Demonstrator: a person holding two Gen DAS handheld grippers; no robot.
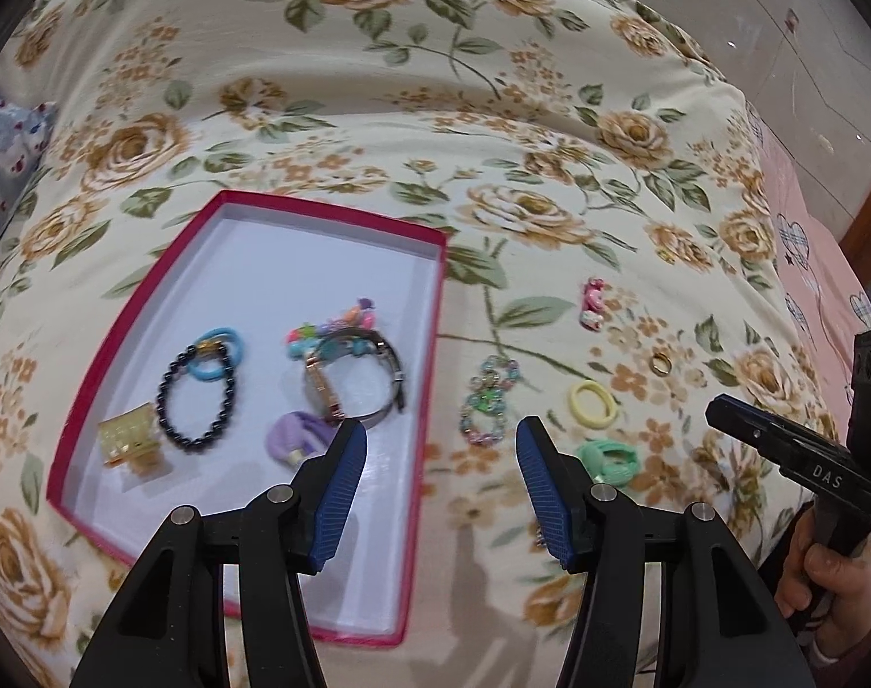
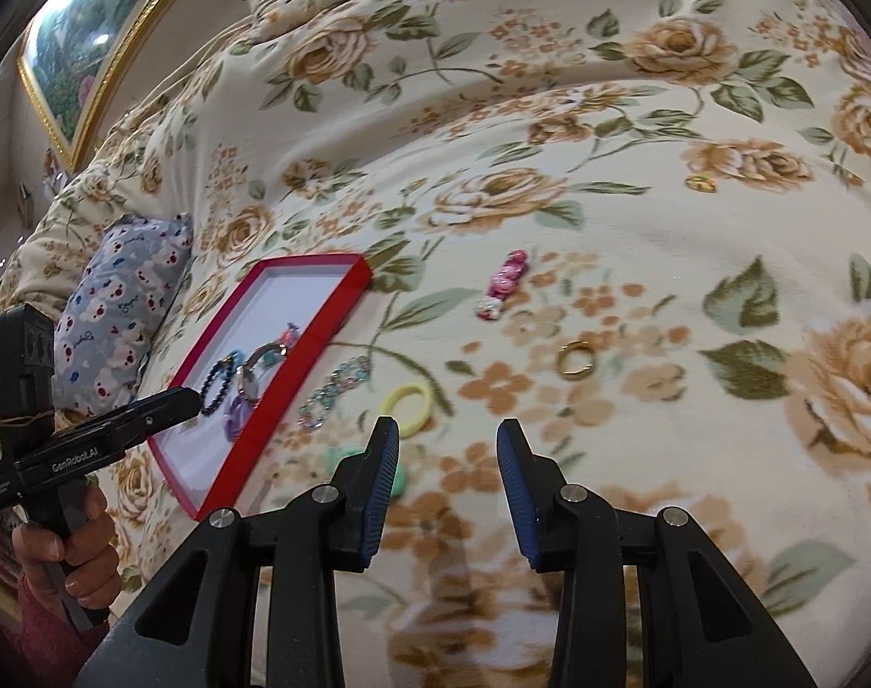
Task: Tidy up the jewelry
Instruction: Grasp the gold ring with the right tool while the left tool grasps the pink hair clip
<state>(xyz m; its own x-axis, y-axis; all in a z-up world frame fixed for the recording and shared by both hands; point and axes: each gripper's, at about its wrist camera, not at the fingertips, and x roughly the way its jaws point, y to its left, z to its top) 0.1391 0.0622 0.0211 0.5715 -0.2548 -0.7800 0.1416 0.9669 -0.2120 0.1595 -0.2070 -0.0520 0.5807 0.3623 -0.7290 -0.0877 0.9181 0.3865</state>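
A red-rimmed white tray (image 1: 344,218) lies on the floral bedspread and holds a black bead bracelet (image 1: 197,395), blue hair ties (image 1: 215,355), a watch (image 1: 355,384), a purple piece (image 1: 298,438) and a yellow clip (image 1: 129,436). Loose on the spread to its right lie a pastel bead bracelet (image 1: 487,401), a yellow hair tie (image 1: 591,404), a green clip (image 1: 610,458), a gold ring (image 1: 660,365) and a pink clip (image 1: 593,304). My left gripper (image 1: 441,441) is open and empty over the tray's right rim. My right gripper (image 2: 448,441) is open and empty, near the yellow hair tie (image 2: 407,401) and the ring (image 2: 576,358).
A grey patterned pillow (image 2: 120,298) lies left of the tray (image 2: 321,321). A framed picture (image 2: 91,40) hangs at the far left. The bed's right edge drops to a pink sheet (image 1: 802,264) and the floor.
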